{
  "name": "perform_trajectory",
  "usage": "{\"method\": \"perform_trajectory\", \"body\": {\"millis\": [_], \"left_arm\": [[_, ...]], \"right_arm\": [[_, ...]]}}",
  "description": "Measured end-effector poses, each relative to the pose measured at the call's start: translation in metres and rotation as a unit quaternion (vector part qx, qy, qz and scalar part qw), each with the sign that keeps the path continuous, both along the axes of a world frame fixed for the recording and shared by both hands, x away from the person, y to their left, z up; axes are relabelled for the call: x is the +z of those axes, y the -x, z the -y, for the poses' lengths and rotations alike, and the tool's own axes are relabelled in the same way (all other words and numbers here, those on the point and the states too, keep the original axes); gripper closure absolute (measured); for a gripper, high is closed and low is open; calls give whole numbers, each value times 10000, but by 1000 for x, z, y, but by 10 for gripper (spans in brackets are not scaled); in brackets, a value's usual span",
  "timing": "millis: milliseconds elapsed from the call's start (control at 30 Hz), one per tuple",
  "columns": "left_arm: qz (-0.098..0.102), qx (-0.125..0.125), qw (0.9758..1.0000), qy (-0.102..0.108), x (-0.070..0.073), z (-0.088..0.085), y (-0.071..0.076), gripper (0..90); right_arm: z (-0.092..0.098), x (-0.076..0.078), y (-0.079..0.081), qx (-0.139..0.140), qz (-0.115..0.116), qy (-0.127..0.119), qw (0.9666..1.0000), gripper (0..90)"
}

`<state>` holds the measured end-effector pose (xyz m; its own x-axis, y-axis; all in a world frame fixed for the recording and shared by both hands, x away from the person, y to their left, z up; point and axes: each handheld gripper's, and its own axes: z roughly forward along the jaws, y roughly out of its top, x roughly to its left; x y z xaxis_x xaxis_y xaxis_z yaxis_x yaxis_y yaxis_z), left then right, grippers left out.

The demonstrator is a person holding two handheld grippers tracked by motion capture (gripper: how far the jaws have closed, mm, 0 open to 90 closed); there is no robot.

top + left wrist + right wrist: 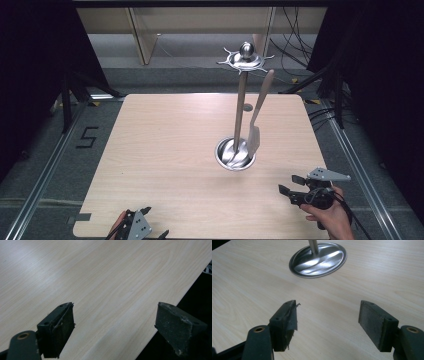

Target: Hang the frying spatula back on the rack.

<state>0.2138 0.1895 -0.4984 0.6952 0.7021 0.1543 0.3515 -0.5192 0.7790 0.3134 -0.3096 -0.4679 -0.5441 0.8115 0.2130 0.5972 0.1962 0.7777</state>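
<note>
My right tongs (pixel 289 184) sit in the lower right of the high view, jaws spread wide with nothing between them, low over the wooden table (pixel 165 150). In the right gripper view the jaws point toward the round steel base (pixel 318 260) of the utensil stand (pixel 241 100), which fills the upper middle of that frame, well apart from the pads (pixel 372 323). In the high view a wooden-handled spatula (pixel 257 117) hangs from the stand's spiked top, just right of the pole, its blade reaching down to the base dish near frame centre.

I judge I am at the approach step: empty-handed, lined up on the stand, with the spatula as the likely thing to take. The next move calls for bringing the right tongs up and leftward in the high view to the spatula's handle, then closing on it without knocking the pole.

My left tongs (pixel 155 222) rest at the bottom left edge of the high view, jaws likewise spread and empty over the table's near edge (pixel 140 340), far from the stand.
</note>
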Motion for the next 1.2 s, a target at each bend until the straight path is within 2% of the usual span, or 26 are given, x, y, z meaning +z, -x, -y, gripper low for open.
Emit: {"method": "perform_trajectory", "body": {"millis": [33,67,100,133,167,233,300,333,400,433,500,600,633,667,700,733,767,800,867,900,967,1067,1100,1133,1167,1200], "left_arm": [[13,-22,9999,-163,1,-2,-1,149],[129,-115,9997,-157,1,-2,-3,148],[132,-149,9997,-146,1,-2,-3,148],[90,-164,9996,-193,2,-3,-3,148],[47,-221,9993,-300,3,-5,-3,148],[-75,-80,9997,-226,2,-4,-1,148],[59,-209,9991,-367,3,-6,-3,148],[13,-54,9996,-265,1,-5,-1,148],[-12,-21,9998,-181,1,-4,1,148],[122,-132,9996,-220,1,-5,-2,148],[151,-128,9997,-164,0,-5,-2,148],[153,-123,9994,-296,1,-6,-3,148],[130,-134,9993,-319,1,-6,-3,148],[82,-174,9992,-361,2,-7,-3,148],[-81,-58,9997,-239,1,-5,0,148],[-25,-37,9998,-200,0,-5,0,148],[113,-168,9995,-243,0,-5,-3,148],[115,-143,9995,-244,0,-5,-3,148],[111,-147,9995,-250,0,-5,-3,148],[122,-153,9992,-342,1,-6,-3,148],[129,-158,9991,-359,1,-6,-3,148],[119,-154,9994,-276,0,-5,-3,148],[118,-163,9992,-345,0,-6,-3,148],[116,-163,9992,-356,1,-6,-3,148],[-42,-21,9998,-189,-1,-4,0,148],[88,-148,9995,-251,0,-5,-3,148]], "right_arm": [[2,-2,-1,89,148,68,9998,320],[0,-1,2,25,-29,32,10000,319],[1,-4,0,108,133,91,9998,319],[-1,-3,4,22,-38,58,10000,319],[0,-5,3,128,108,128,9998,318],[-2,-8,5,143,34,151,9998,317],[-3,-8,8,104,-12,86,9999,317],[-3,-8,8,104,-12,86,9999,317],[-1,-8,7,232,72,174,9996,317],[0,-8,9,201,88,204,9996,316],[-1,-7,10,176,5,150,9997,316],[0,-7,13,202,99,174,9996,315],[0,-7,14,208,144,249,9994,315],[-2,-8,16,154,53,126,9998,315],[-2,-8,17,199,32,149,9997,315],[-1,-9,17,264,185,238,9992,313],[-3,-8,20,238,10,153,9996,313],[-1,-10,19,313,161,216,9991,312],[-2,-11,21,339,158,231,9990,308],[-3,-11,25,293,21,205,9994,306],[-3,-12,25,373,96,333,9987,299],[-4,-14,29,370,87,360,9986,298],[-4,-15,29,367,30,316,9988,297],[-1,-16,28,437,127,489,9978,298],[-3,-16,30,401,-7,398,9984,298],[-3,-16,31,327,-62,399,9986,298]]}}
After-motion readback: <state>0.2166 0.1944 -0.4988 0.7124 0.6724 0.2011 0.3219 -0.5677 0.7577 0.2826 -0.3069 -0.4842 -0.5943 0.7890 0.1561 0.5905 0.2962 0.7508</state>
